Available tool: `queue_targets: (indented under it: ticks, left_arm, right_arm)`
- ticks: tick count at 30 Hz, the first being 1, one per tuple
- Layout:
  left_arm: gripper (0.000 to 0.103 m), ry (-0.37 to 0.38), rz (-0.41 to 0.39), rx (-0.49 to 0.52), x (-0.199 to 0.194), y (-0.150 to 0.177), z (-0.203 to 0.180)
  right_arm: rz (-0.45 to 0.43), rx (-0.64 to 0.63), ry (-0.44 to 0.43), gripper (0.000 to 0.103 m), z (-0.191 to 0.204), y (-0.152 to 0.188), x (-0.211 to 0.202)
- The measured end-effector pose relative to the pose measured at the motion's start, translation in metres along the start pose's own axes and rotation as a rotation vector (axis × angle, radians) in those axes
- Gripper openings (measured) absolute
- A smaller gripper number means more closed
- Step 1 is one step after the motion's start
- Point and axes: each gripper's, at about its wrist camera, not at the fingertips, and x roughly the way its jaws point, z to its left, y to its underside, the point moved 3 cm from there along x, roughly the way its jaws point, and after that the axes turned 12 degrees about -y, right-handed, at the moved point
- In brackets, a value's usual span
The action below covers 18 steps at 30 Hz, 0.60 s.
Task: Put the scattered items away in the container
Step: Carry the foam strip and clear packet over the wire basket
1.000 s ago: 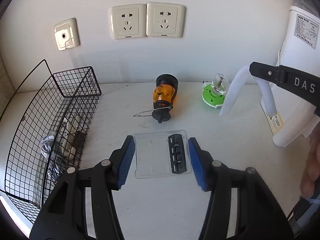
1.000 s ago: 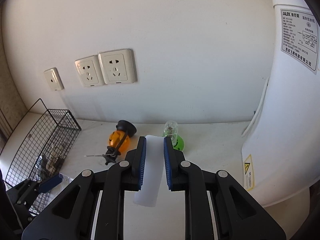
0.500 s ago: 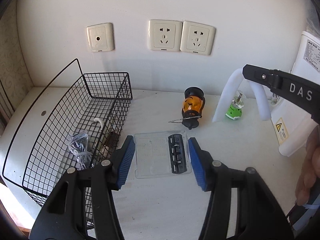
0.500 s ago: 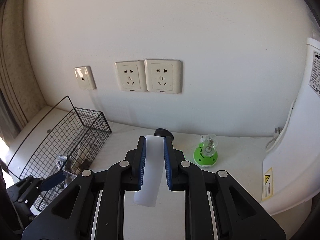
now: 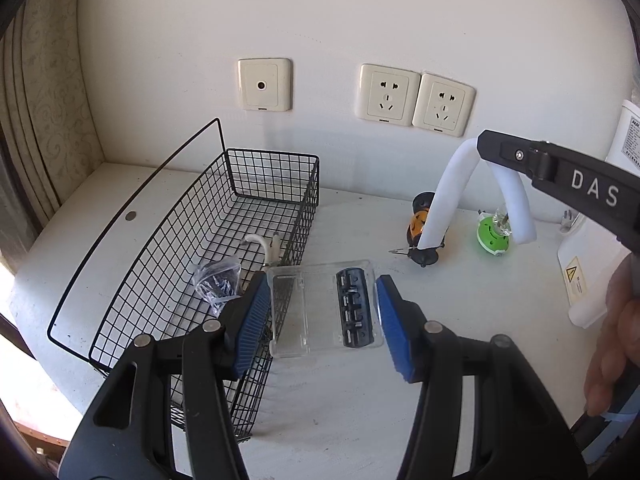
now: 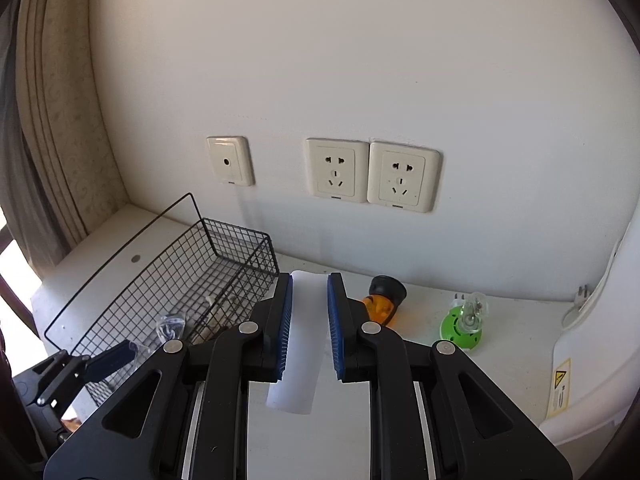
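Since a second ago both views have swung toward the black wire basket (image 5: 224, 240), which then sat at the left edge and now fills the left half of the left wrist view; the wall sockets (image 5: 414, 100) have slid rightward. The grips have not changed. The left gripper (image 5: 322, 312) has its blue-padded fingers (image 5: 252, 320) pinching a clear flat plastic case with a black insert (image 5: 324, 312), now hanging partly over the basket's near right wall instead of over bare white tabletop (image 5: 360, 420). The right gripper (image 6: 308, 328) has its fingers (image 6: 284, 328) pressed onto a bent white foam tube (image 6: 302, 344), held clear of the tabletop.

On the tabletop behind stand a small orange-and-black lantern-shaped toy (image 5: 418, 228) and, to its right, a green round plug-in device with a clear bulb (image 5: 494, 234); a large white appliance (image 6: 592, 360) fills the right edge. The basket's wall stands between the case and the basket floor.

Only the left wrist view shows the tube's arch, both ends hanging down (image 5: 452, 192), the toy partly hidden behind one end, a clear bag of dark parts (image 5: 218, 284) and a white cable (image 5: 262, 244) in the basket, and a person's hand (image 5: 616, 344). The right wrist view shows the curtain (image 6: 48, 120)
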Motion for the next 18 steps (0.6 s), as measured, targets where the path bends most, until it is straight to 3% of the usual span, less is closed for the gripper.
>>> queue_targets:
  ticks: [18]
  left_arm:
    - [0.05,-0.095,-0.02,-0.091,-0.015,-0.002,0.059]
  right_arm:
    - [0.005,-0.092,-0.124,0.016,0.072,-0.027,0.016]
